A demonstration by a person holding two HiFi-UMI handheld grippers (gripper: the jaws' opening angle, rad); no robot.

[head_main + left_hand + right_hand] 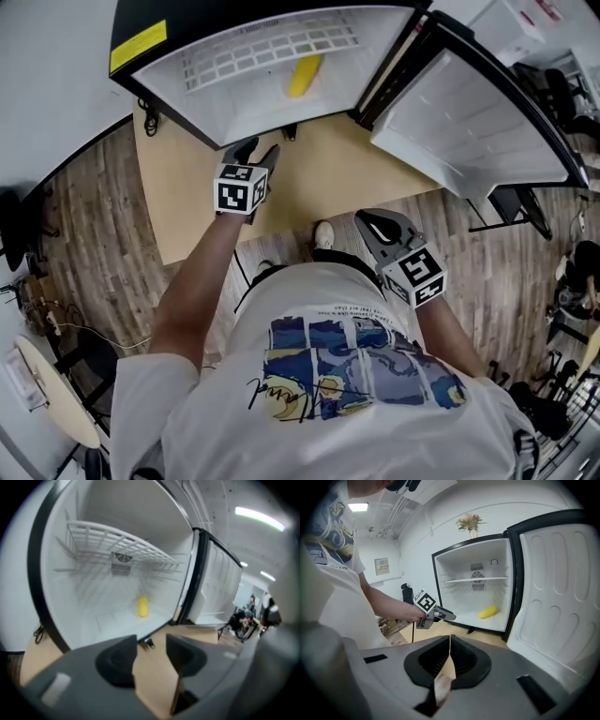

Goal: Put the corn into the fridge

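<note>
The corn (305, 75) is seen lying on the white floor of the fridge (202, 17), roughly midway across it and set back from the front lip. Its long axis is laid nearly front to back, with the far end skewed slightly toward the hinge side; which end is the tip cannot be told. It is touched by nothing. Bare floor is left on both sides of it and in front, and 1 wire shelf (117, 541) is fixed well above it, so open room is found over the cob. The door (469, 122) is swung fully open to the right, and the whole mouth of the compartment is left unobstructed. The fridge is set on a tan board (319, 178), which is laid over a wooden floor (94, 225). The left gripper (258, 150) is held outside the cabinet, just short of the front lip and pointed toward the opening; its 2 jaws are parted with a moderate gap and nothing is held between them. The right gripper (375, 225) is kept farther back, near the person's body and below the door's edge, with its jaws brought together and nothing gripped.
</note>
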